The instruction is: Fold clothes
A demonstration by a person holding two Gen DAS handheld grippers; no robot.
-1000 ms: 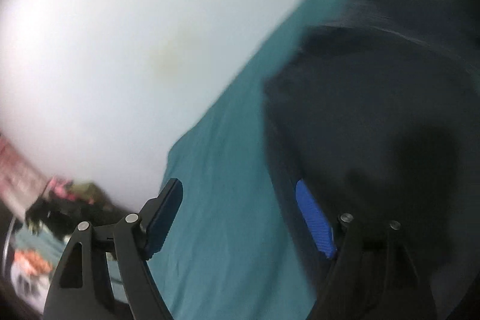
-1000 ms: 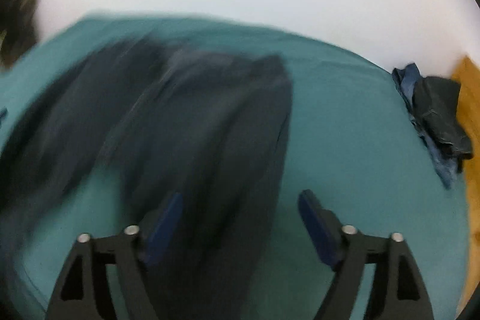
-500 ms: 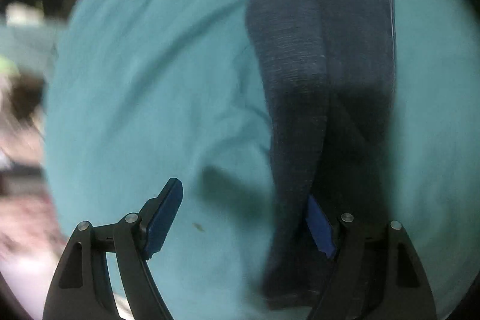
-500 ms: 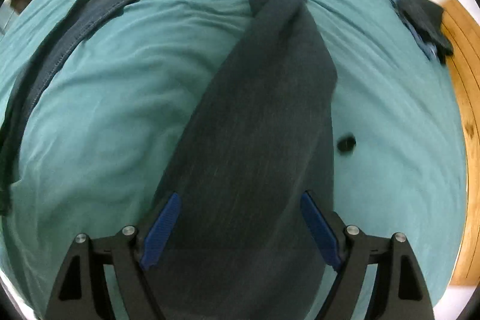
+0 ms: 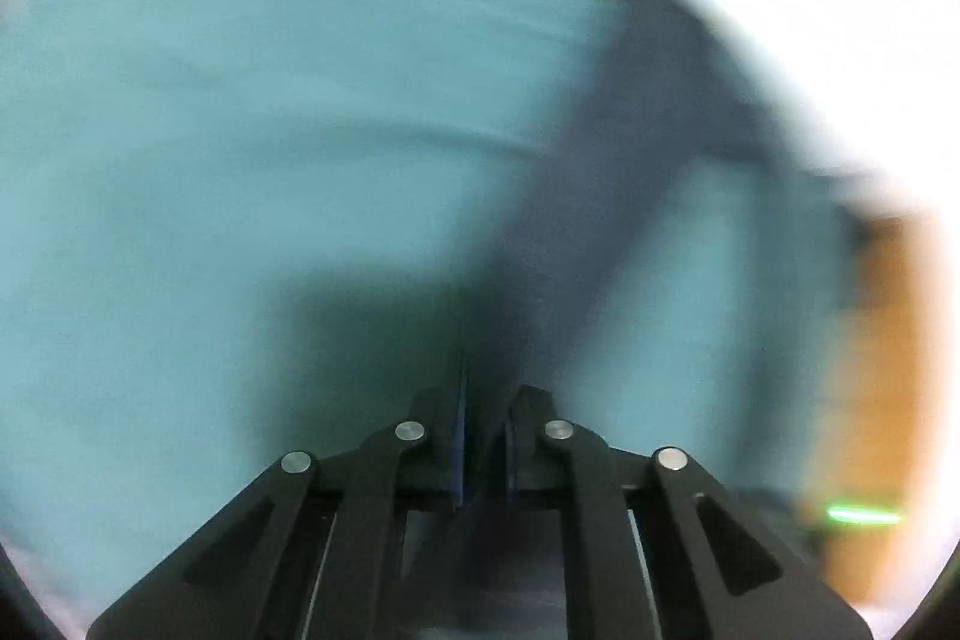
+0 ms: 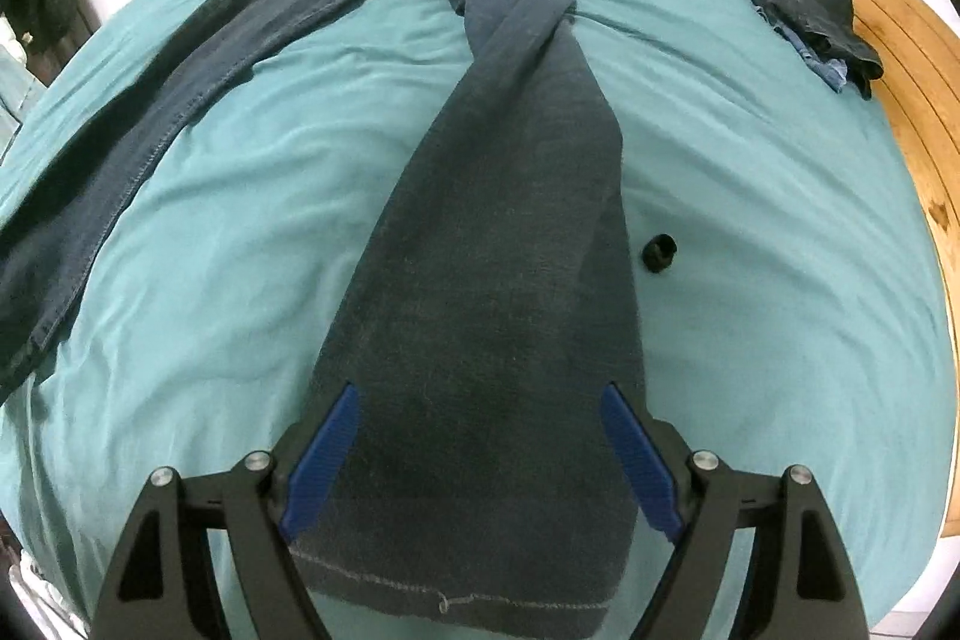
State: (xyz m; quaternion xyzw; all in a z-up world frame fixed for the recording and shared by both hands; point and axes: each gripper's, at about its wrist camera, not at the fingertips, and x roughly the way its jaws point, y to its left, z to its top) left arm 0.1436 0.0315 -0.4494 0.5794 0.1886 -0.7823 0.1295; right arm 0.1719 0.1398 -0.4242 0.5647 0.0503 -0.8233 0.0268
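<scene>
The right gripper [image 6: 480,454] hangs low over the bed with its jaws spread wide, the ribbed blue pads [image 6: 324,454] flanking one leg of the dark jeans [image 6: 498,244] without pinching it. That leg is soft, finely woven denim, its stitched hem nearest the camera, narrowing and twisting toward the waistband at the far edge of the teal sheet [image 6: 240,232]. The other leg curves away to the near left, with a pale seam along its edge. A small black lump [image 6: 659,253] sits just right of the near leg, and a crumpled heap of dark and blue clothes [image 6: 810,22] lies at the far right beside a wooden board [image 6: 900,58]. The left gripper [image 5: 483,436] has its jaws drawn together on a blurred dark strip of the jeans [image 5: 618,160], which stretches away over the wrinkled sheet [image 5: 240,100]. No readable writing shows.
</scene>
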